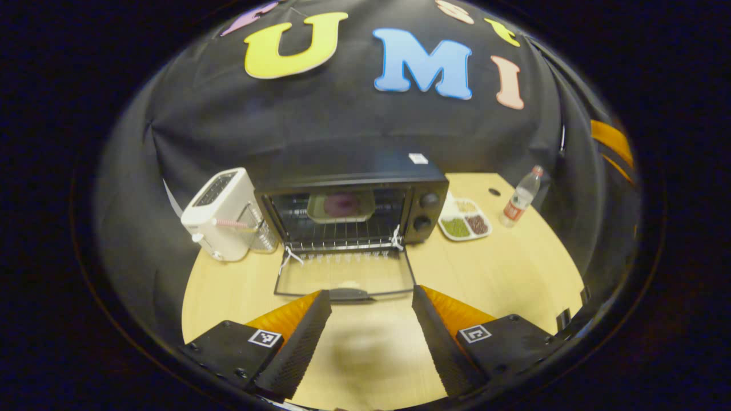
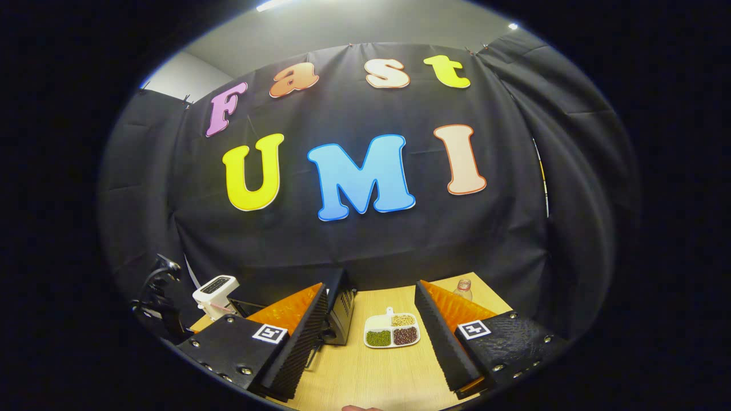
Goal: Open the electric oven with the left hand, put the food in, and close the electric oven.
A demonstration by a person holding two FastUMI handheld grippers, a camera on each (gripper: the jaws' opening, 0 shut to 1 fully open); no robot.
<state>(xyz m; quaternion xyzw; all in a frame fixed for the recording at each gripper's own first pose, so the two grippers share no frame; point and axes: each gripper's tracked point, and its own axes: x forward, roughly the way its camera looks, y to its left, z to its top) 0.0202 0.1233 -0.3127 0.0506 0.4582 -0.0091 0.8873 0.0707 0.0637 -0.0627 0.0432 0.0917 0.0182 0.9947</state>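
Left gripper spread wide, empty. Oven straight ahead; glass door lies flat, handle between fingertips. Food tray already inside. Door likely rigid, hinged, fragile glass: lift by handle.

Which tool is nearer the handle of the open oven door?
Left. The left tool hangs open just in front of the dark handle of the lowered glass door. The right tool is open farther right, facing the white divided dish.

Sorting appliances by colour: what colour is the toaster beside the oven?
White, the toaster left of the black oven; clearest in the left gripper view.
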